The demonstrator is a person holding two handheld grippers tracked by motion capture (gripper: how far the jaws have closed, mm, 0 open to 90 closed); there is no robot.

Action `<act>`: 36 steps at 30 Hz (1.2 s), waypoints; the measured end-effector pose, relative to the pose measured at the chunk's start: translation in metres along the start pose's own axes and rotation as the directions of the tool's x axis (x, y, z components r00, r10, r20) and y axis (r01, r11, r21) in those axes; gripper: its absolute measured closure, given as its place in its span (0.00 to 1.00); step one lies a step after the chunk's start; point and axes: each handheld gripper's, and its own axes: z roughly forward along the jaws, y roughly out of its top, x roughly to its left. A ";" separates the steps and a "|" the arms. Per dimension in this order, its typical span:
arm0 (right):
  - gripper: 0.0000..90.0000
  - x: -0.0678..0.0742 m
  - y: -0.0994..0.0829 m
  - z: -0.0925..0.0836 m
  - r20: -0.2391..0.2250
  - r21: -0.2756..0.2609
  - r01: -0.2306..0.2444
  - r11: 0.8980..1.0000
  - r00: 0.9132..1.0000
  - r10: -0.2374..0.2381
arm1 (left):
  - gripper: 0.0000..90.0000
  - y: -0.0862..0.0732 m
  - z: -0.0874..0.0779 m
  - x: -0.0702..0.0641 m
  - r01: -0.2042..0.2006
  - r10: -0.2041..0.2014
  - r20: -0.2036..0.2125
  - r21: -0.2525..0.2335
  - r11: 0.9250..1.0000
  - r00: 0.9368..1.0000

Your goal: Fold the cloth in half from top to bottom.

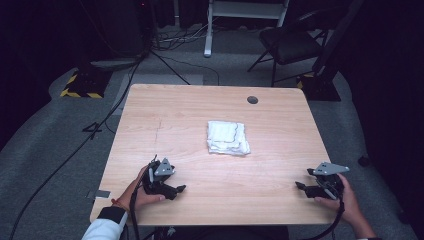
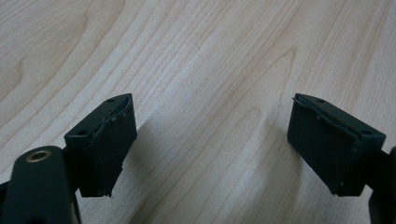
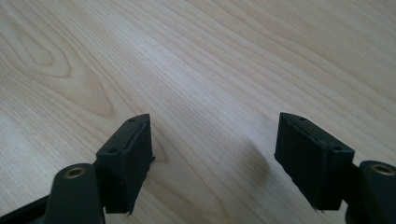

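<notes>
A folded white cloth lies flat near the middle of the wooden table. My left gripper rests low at the table's front left, held in a hand, well short of the cloth. Seen from its own camera, the left gripper stands open over bare wood. My right gripper sits at the front right edge, held in the other hand, pointing left. The right gripper is open too, with nothing between its jaws.
A round dark grommet sits in the table's far right part. Beyond the table stand a black folding chair, a white frame leg and cables on the grey floor. A yellow-black striped base is at the far left.
</notes>
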 end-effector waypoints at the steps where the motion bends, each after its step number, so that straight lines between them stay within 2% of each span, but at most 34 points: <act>1: 0.30 -0.002 -0.004 -0.001 -0.011 -0.012 -0.021 1.000 1.000 0.021 | 0.18 0.000 0.000 0.000 0.000 0.000 0.000 0.000 1.000 1.000; 3: 0.26 -0.005 -0.015 -0.003 -0.019 -0.047 -0.082 0.996 0.997 0.081 | 0.18 0.000 0.000 0.000 0.000 0.000 0.000 0.000 1.000 1.000; 4: 0.26 -0.005 -0.015 -0.003 -0.019 -0.047 -0.082 0.996 0.997 0.081 | 0.18 0.000 0.000 0.000 0.000 0.000 0.000 0.000 1.000 1.000; 5: 0.26 -0.008 -0.021 -0.004 -0.028 -0.075 -0.116 0.990 0.993 0.115 | 0.18 0.000 0.000 0.000 0.000 0.000 0.000 0.000 1.000 1.000; 10: 0.22 -0.006 -0.024 -0.004 -0.003 -0.086 -0.135 0.987 0.991 0.136 | 0.18 0.000 0.000 0.000 0.000 0.000 0.000 0.000 1.000 1.000; 36: 0.22 -0.007 -0.023 -0.004 0.001 -0.085 -0.144 0.986 0.989 0.145 | 0.18 0.000 0.000 0.000 -0.001 0.001 0.000 0.001 1.000 1.000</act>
